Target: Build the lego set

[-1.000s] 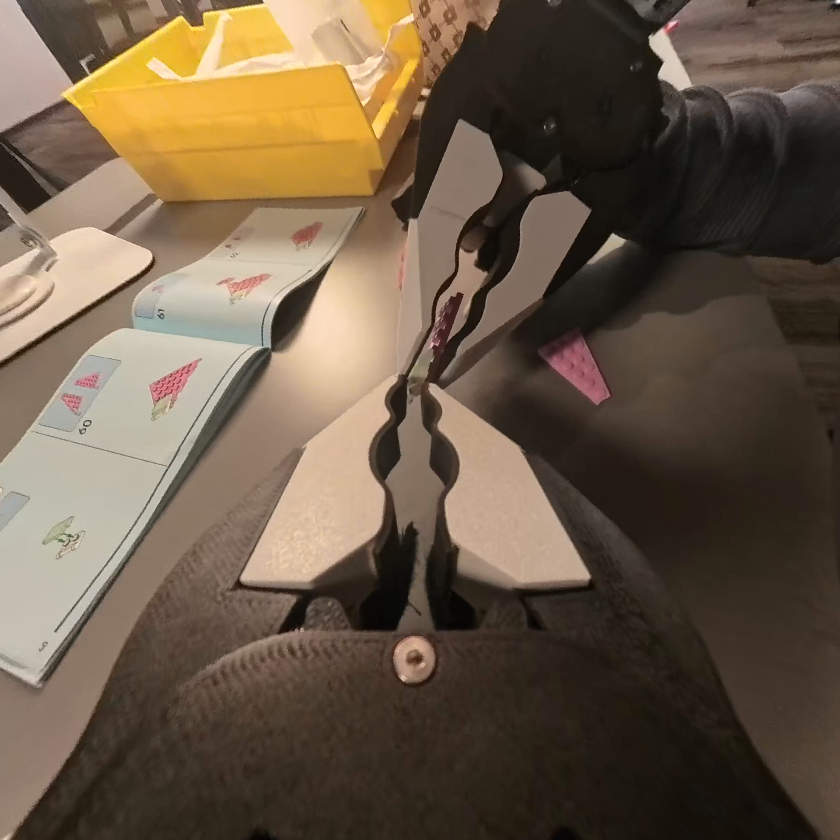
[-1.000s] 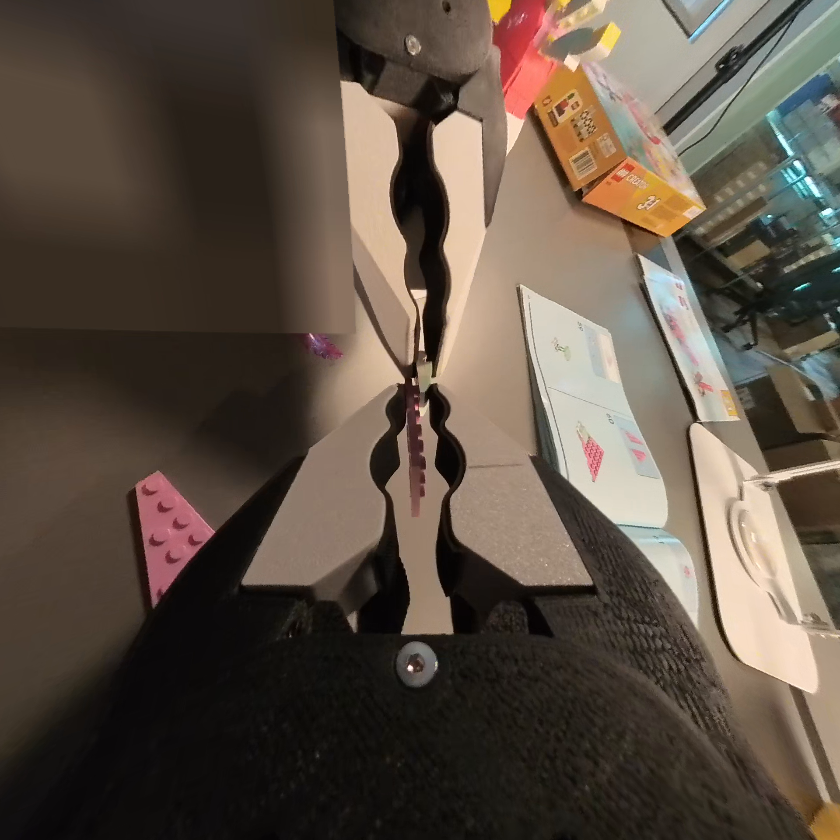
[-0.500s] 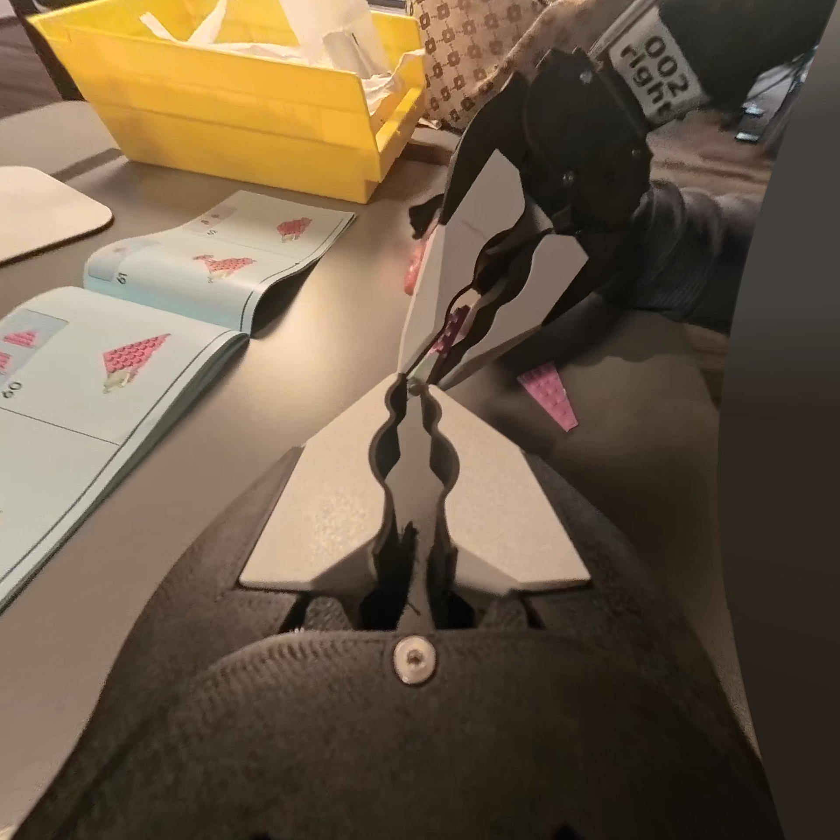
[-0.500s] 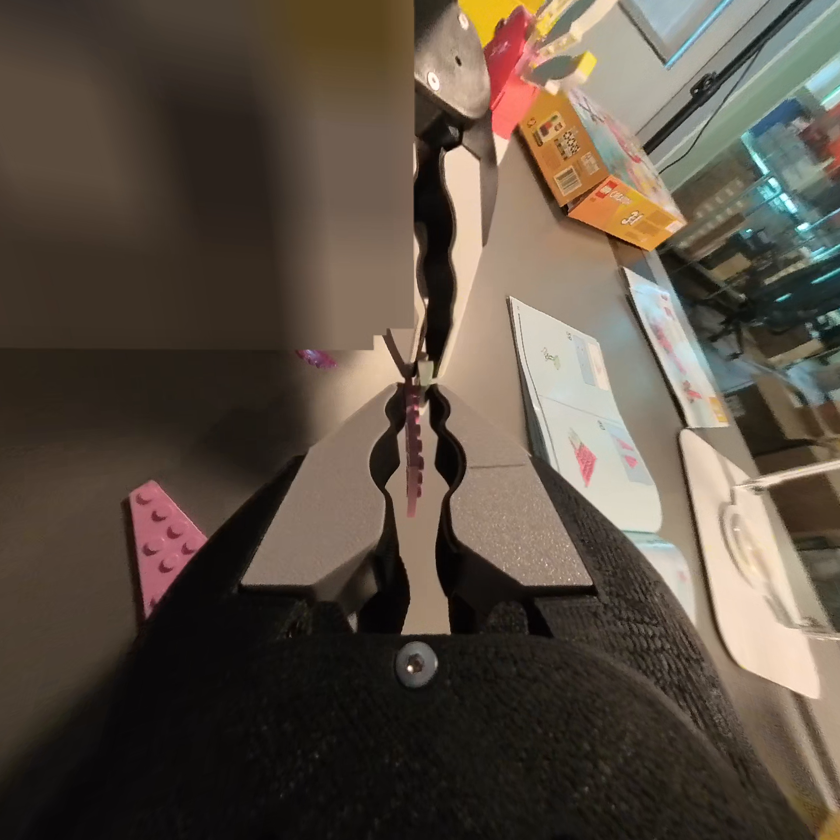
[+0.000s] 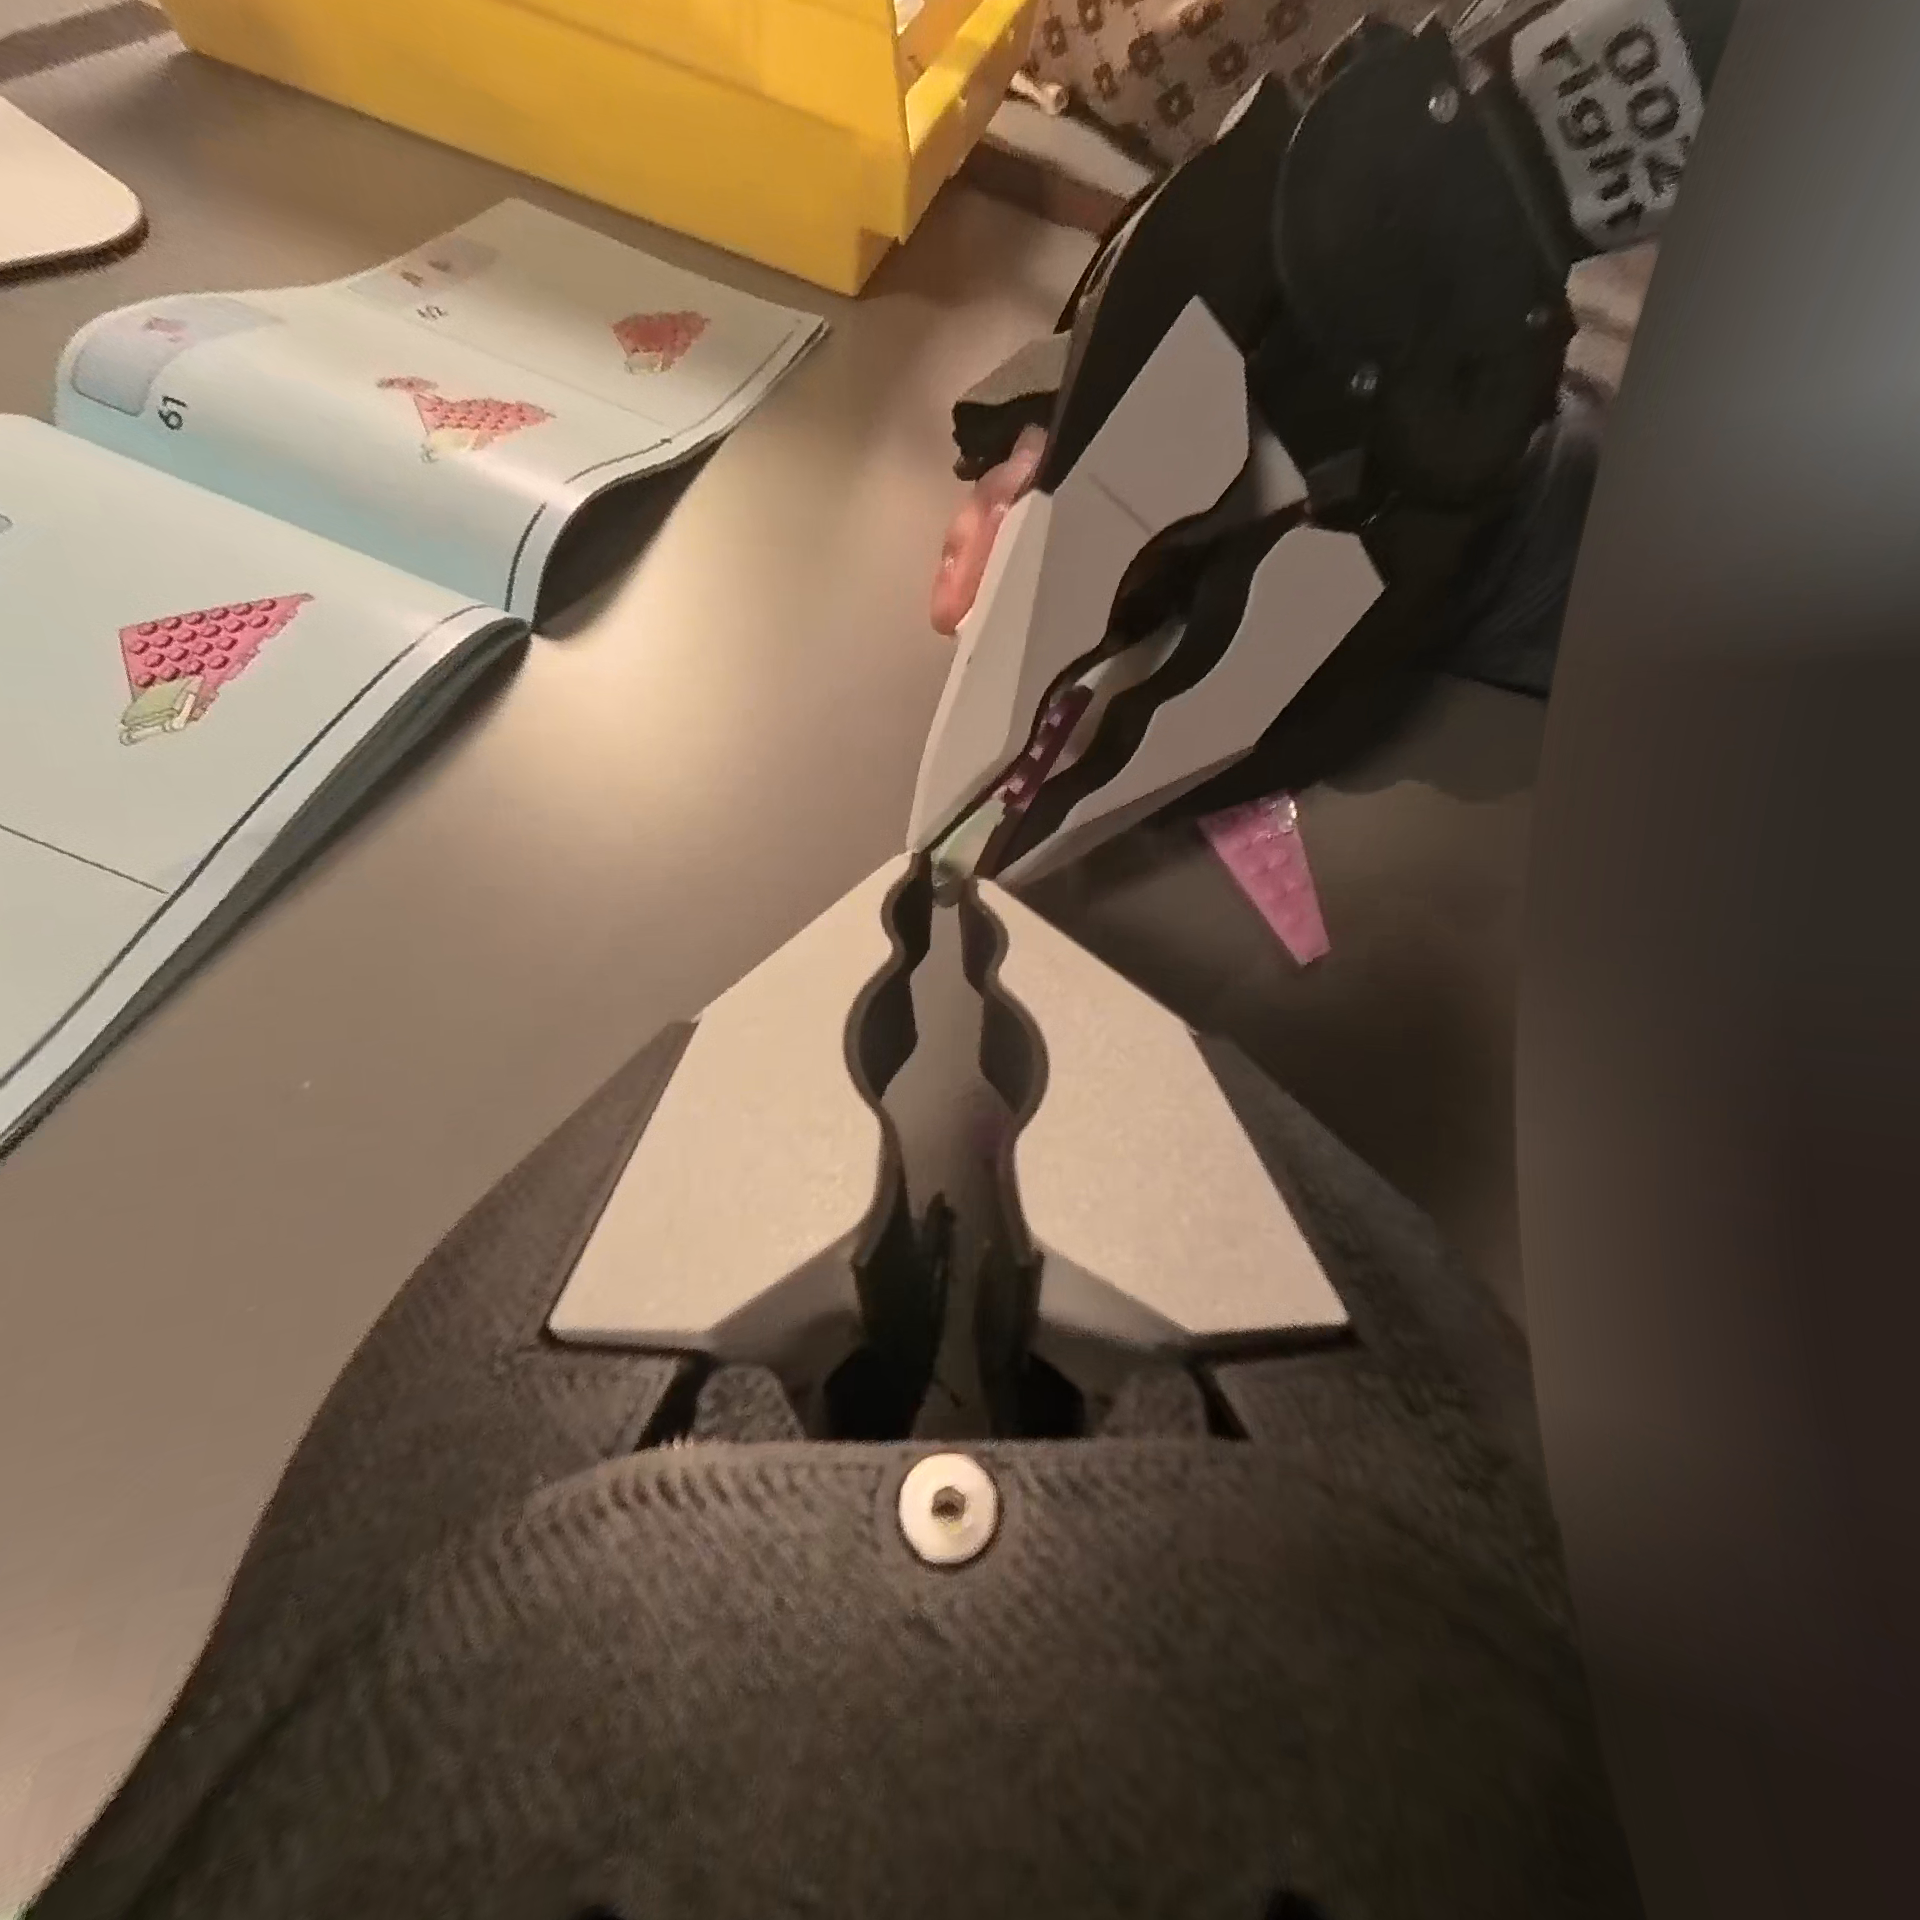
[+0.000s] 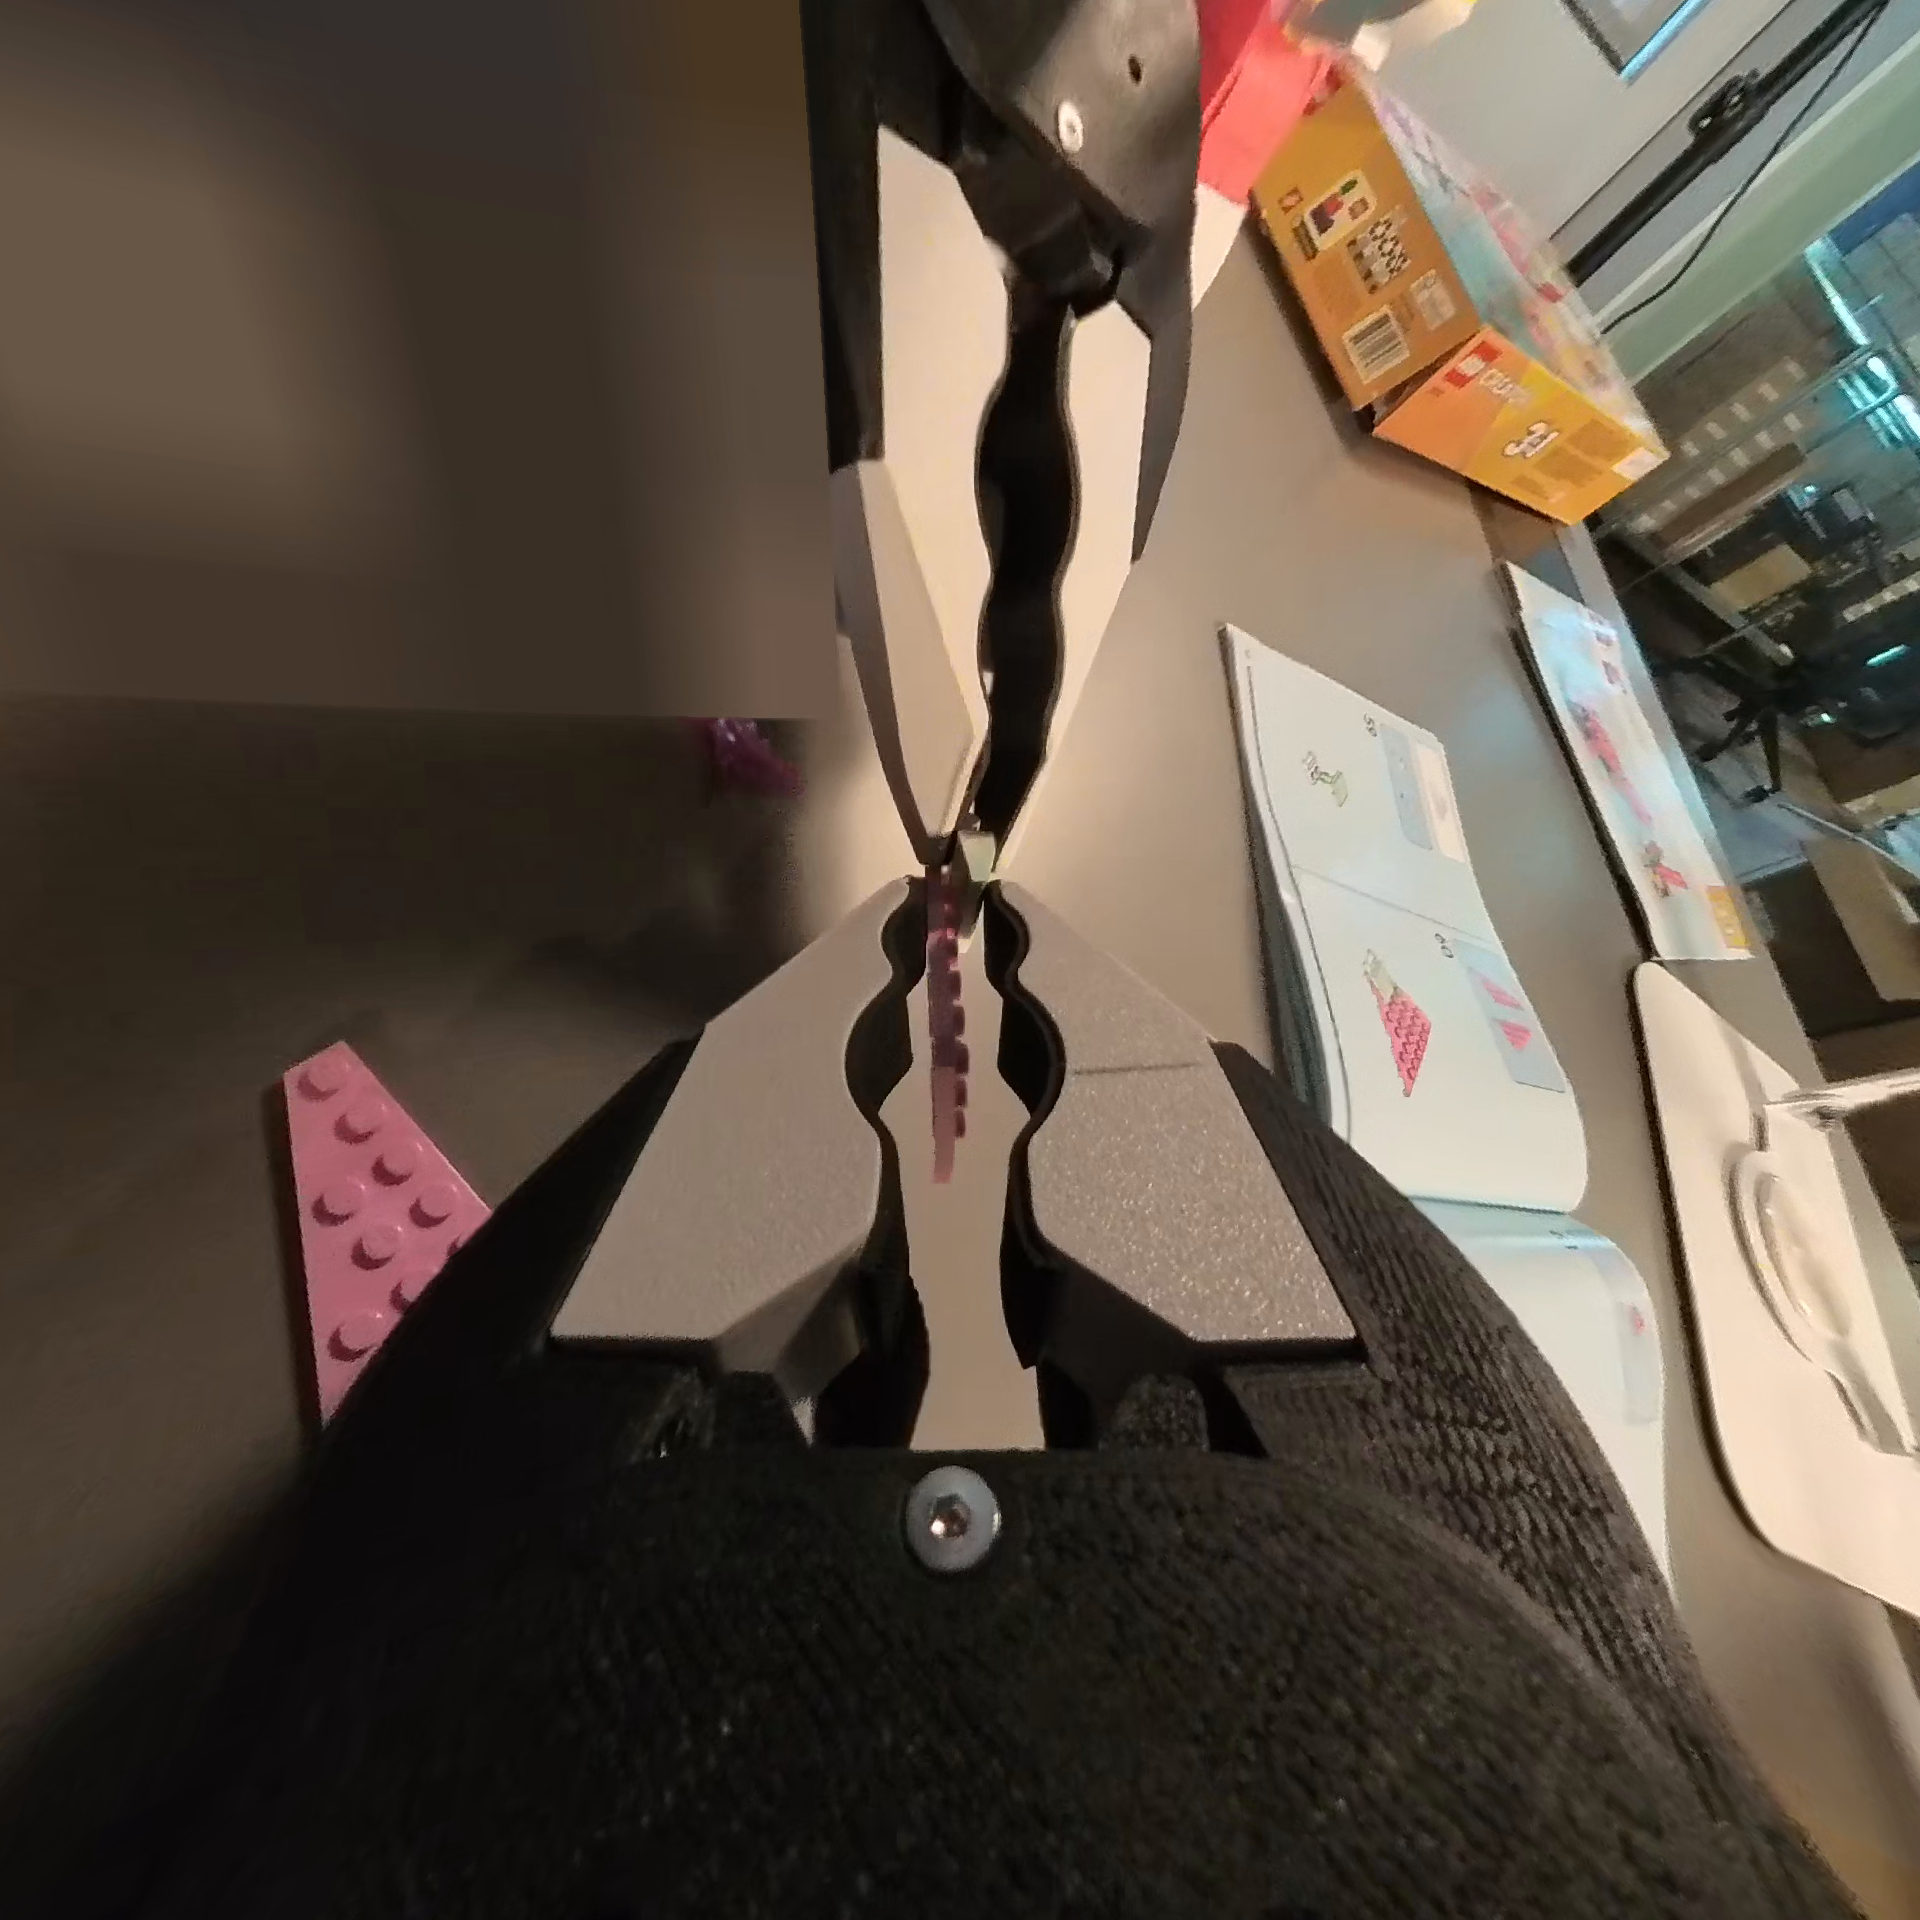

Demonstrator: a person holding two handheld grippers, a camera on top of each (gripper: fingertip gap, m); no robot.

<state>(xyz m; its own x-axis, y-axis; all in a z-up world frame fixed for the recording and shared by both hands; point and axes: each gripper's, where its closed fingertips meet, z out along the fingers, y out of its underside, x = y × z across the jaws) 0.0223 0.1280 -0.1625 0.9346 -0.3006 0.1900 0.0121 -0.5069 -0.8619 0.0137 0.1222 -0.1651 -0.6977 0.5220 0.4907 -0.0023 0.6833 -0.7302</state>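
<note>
My two grippers meet tip to tip above the dark table. My right gripper is shut on a magenta studded plate, held edge-on between its fingers. A small pale green piece sits at the front end of that plate. My left gripper is shut on this pale green piece. In the left wrist view the right gripper comes in from the upper right with the magenta plate in its jaws. In the right wrist view the left gripper comes down from above.
A pink wedge plate lies on the table beside the right gripper and also shows in the right wrist view. An open instruction booklet lies to the left, a yellow bin behind it. Cardboard boxes and a white mat stand farther off. Left and right tips are no more than a few centimetres apart.
Both grippers stay tip to tip with their grasps unchanged. The pair has shifted and tilted over the table, so the booklet and the yellow bin have slid up and left in the left wrist view.
</note>
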